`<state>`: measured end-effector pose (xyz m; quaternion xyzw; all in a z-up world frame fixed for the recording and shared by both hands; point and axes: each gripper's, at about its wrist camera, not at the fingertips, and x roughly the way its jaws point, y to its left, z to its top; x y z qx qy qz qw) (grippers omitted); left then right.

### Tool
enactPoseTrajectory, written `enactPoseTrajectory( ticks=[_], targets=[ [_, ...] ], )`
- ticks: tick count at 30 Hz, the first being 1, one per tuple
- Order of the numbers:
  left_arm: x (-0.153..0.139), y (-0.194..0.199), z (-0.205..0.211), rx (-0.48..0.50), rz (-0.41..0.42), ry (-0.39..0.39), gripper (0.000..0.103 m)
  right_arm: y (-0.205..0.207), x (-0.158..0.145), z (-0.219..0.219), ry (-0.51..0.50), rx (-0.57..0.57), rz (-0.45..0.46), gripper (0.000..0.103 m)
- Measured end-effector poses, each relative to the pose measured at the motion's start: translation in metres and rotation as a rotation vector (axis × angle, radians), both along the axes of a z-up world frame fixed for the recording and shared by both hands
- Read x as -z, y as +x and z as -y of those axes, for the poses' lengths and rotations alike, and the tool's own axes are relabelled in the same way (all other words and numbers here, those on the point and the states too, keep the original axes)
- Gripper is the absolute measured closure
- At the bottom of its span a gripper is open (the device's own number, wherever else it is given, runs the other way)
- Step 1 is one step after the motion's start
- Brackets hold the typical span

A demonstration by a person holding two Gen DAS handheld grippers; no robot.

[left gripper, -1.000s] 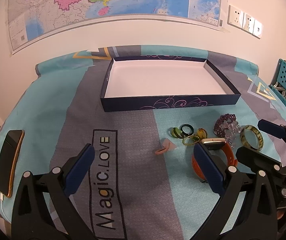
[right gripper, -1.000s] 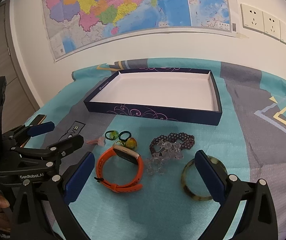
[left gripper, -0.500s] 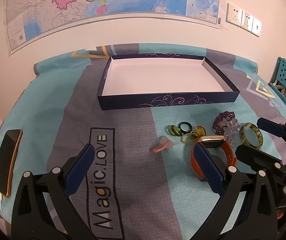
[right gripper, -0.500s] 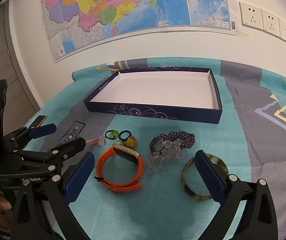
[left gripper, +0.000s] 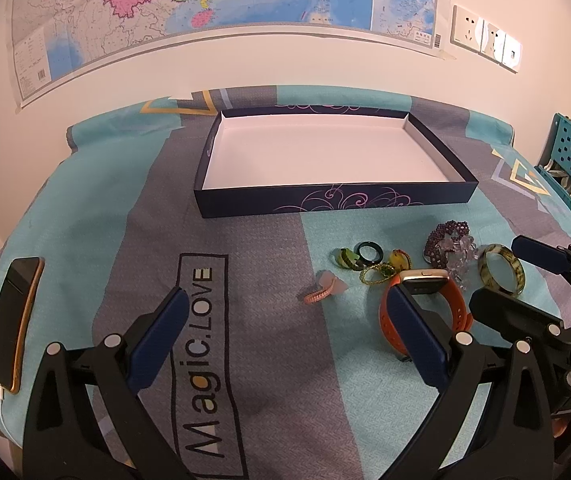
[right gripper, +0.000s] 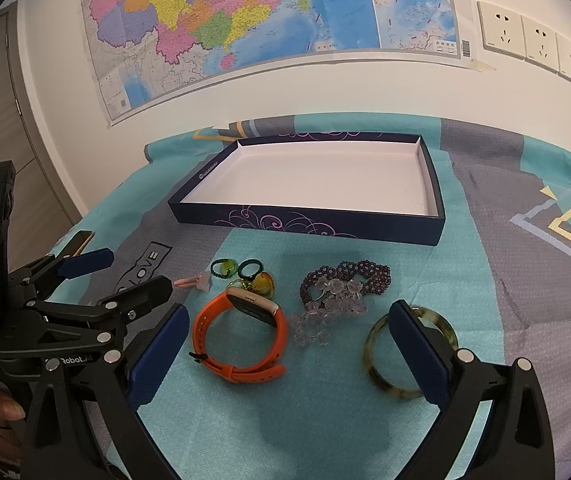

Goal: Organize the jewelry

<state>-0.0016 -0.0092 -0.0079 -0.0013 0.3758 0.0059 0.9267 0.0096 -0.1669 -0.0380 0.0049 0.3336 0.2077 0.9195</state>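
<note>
Left wrist progress: navy box holds nothing; all jewelry lies just before it.
Left wrist writing: cloth reads "Magic.LOVE".
Left gripper: jaws apart, holding nothing.
Right wrist items: orange watch, bangle nearest the box's front.
Right gripper: jaws apart, holding nothing.

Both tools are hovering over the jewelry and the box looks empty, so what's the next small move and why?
Probably lower the right tool onto the orange watch and close on its band. Both tools are open and hold nothing, the navy box has nothing in it, and the watch lies nearest, between the right tool's fingers, apart from the beaded bracelet and the bangle.
</note>
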Motion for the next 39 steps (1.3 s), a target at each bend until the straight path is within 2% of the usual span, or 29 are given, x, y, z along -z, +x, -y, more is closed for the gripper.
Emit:
enactPoseTrajectory(
  ticks=[39],
  targets=[
    [0.0034, -0.0017, 0.0049, 0.014, -0.007, -0.002, 0.006, 0.0017, 0.0029, 0.0018, 0.008, 0.006, -0.009, 0.006]
  ],
)
